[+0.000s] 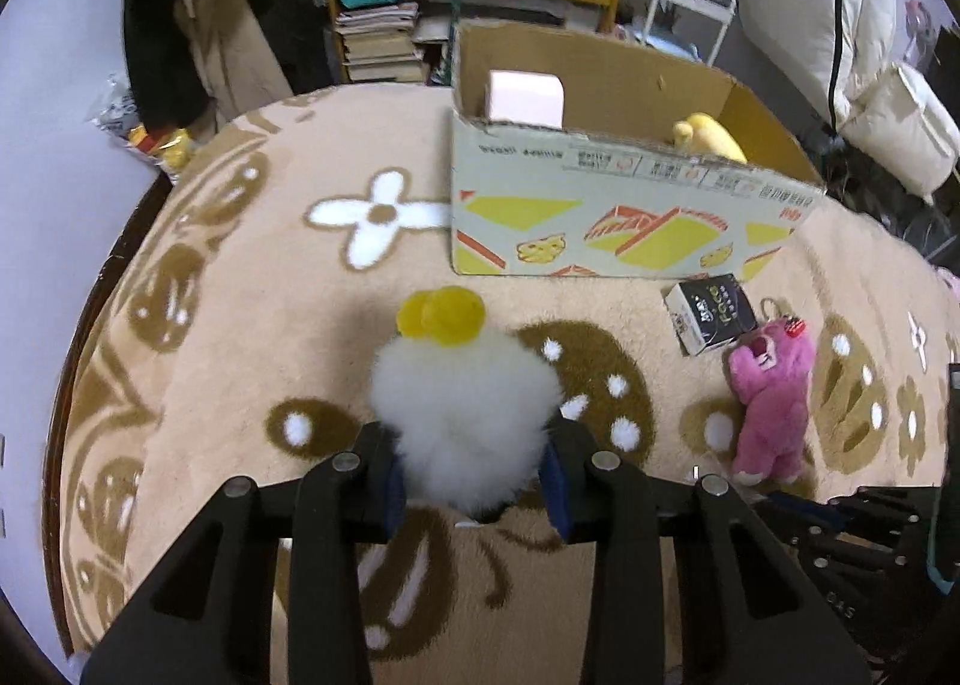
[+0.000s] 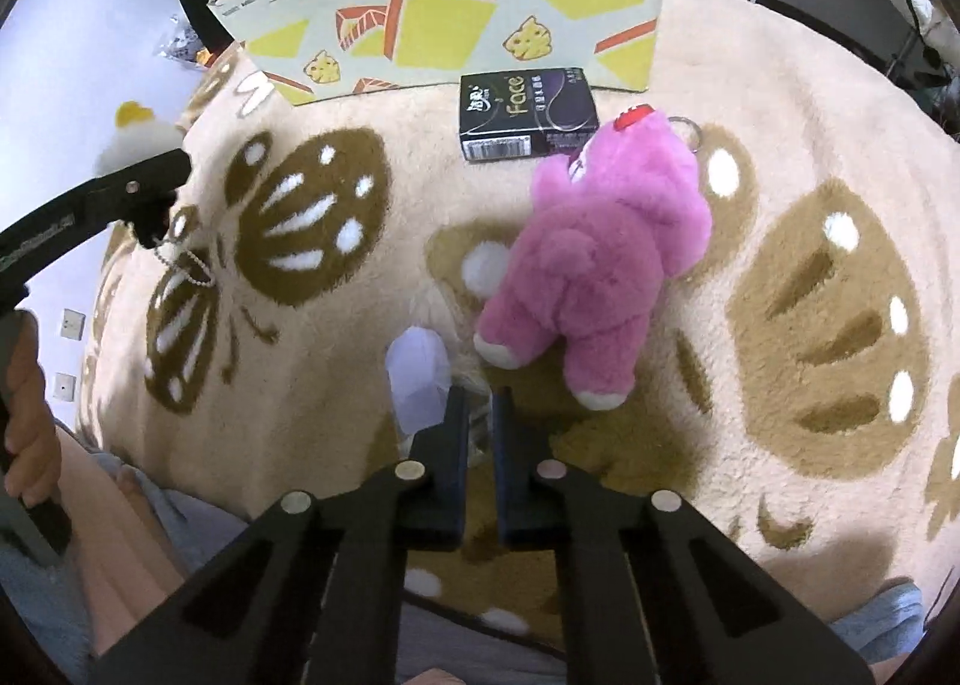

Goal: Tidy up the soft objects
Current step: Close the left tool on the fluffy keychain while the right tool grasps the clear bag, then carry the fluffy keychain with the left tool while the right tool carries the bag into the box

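My left gripper (image 1: 468, 463) is shut on a white fluffy plush (image 1: 462, 409) with yellow tufts on top, held above the blanket. The right wrist view shows the same plush (image 2: 135, 135) at the left edge, a bead chain (image 2: 186, 265) dangling below it. My right gripper (image 2: 480, 415) has its jaws almost together, pinching the crinkly edge of a small white packet (image 2: 417, 373) that sticks out to the left. A pink plush bear (image 2: 600, 265) (image 1: 771, 403) lies face down just beyond it. The open cardboard box (image 1: 600, 205) (image 2: 450, 12) stands behind, with a yellow plush (image 1: 708, 135) inside.
A black tissue pack (image 2: 528, 111) (image 1: 711, 313) lies between the bear and the box. A pale pink carton (image 1: 525, 96) sits in the box's left corner. The beige butterfly blanket (image 1: 240, 325) covers the surface. Shelves and bags crowd the back. A person's hand (image 2: 30, 415) is at the left.
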